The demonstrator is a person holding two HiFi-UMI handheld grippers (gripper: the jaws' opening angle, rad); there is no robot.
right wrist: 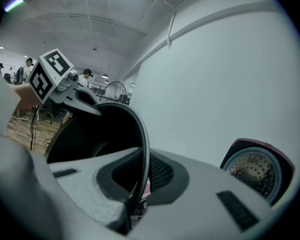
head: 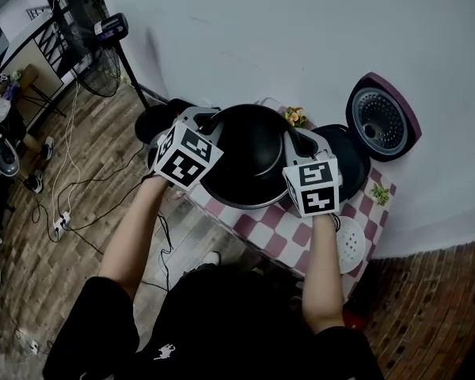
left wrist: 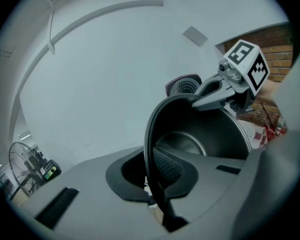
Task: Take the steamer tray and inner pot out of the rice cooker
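The black inner pot (head: 253, 153) hangs in the air over the checkered table (head: 257, 228), to the left of the rice cooker (head: 350, 155). My left gripper (head: 212, 123) is shut on the pot's left rim, and my right gripper (head: 295, 142) is shut on its right rim. In the left gripper view the rim (left wrist: 151, 149) runs between the gripper's (left wrist: 153, 180) dark pads. The right gripper view shows the same grip (right wrist: 141, 180) on the pot (right wrist: 97, 134). The cooker's purple lid (head: 382, 119) stands open. The white steamer tray (head: 351, 244) lies on the table's near right corner.
A white wall stands behind the table. Two small plants (head: 294, 115) (head: 378, 194) sit on the cloth. A standing fan (head: 91, 62) and cables (head: 63, 212) are on the wooden floor at the left. Brick paving lies at the right.
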